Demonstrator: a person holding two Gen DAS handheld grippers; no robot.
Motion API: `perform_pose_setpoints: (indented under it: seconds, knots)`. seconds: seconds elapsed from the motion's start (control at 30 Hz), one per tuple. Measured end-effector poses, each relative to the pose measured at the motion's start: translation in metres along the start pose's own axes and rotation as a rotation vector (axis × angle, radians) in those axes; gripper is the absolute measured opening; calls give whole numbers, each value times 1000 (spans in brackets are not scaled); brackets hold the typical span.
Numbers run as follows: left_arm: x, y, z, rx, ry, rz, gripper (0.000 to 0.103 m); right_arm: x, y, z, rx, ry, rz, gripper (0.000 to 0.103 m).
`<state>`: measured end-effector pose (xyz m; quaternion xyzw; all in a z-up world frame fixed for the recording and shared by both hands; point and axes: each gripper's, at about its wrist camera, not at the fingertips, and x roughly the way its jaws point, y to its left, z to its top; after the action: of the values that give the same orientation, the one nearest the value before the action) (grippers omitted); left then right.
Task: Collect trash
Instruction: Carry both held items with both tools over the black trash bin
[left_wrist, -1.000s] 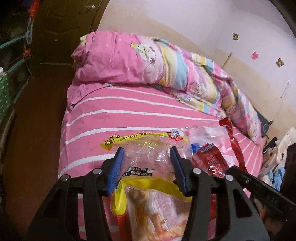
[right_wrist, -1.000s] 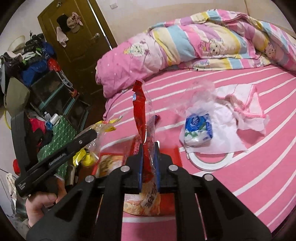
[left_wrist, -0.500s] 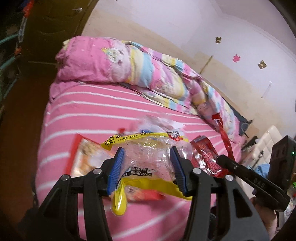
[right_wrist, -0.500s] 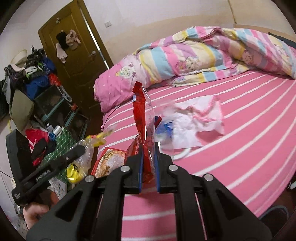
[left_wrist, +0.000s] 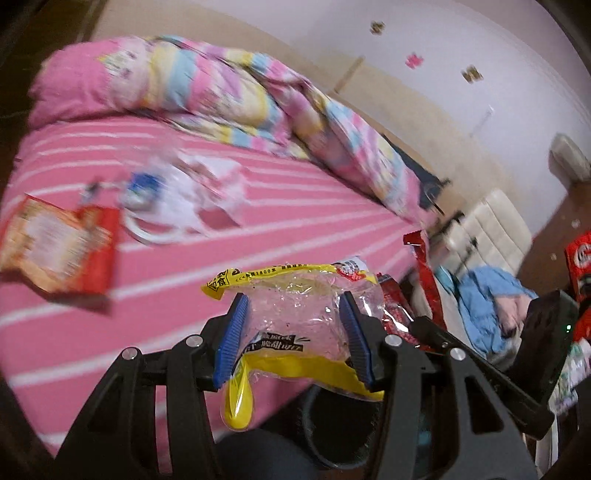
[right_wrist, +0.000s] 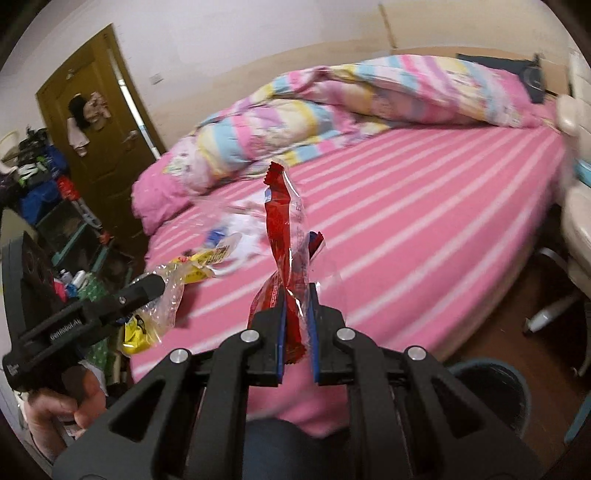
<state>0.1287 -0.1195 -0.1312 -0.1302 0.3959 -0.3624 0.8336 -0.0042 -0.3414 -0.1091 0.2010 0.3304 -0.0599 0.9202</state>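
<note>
My left gripper is shut on a crumpled clear bag with yellow edges, held between its blue pads above the bed's edge. In the right wrist view the same bag hangs from the left gripper at the left. My right gripper is shut on a long red wrapper that stands upright out of the narrow jaws. That red wrapper also shows to the right in the left wrist view. A dark round bin stands on the floor below the grippers; its rim shows under the bag.
On the pink striped bed lie a red snack packet, white tissue and plastic with a blue pack and a white ring. A rolled quilt lies behind. Cluttered shelves, a door and pale furniture flank the bed.
Both grippers have drawn back from the bed and swung right, still holding their wrappers. The litter on the bed is farther away, and the bin has come into view below.
</note>
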Motion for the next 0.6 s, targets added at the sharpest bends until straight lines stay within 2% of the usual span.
perform_pose_setpoints:
  seconds: [0.27,0.43,0.6]
  knots:
    - [79,-73,-56,37,201,-110,50,-30,-106,-56,84,55,-164,10]
    - [127,-98,-96,15,345,-164,50,-32,-153,-94,118,122,-265,10]
    - [171,-108,-131,-7,458,-168,50,-25,-189,-126,146,188,-336,10]
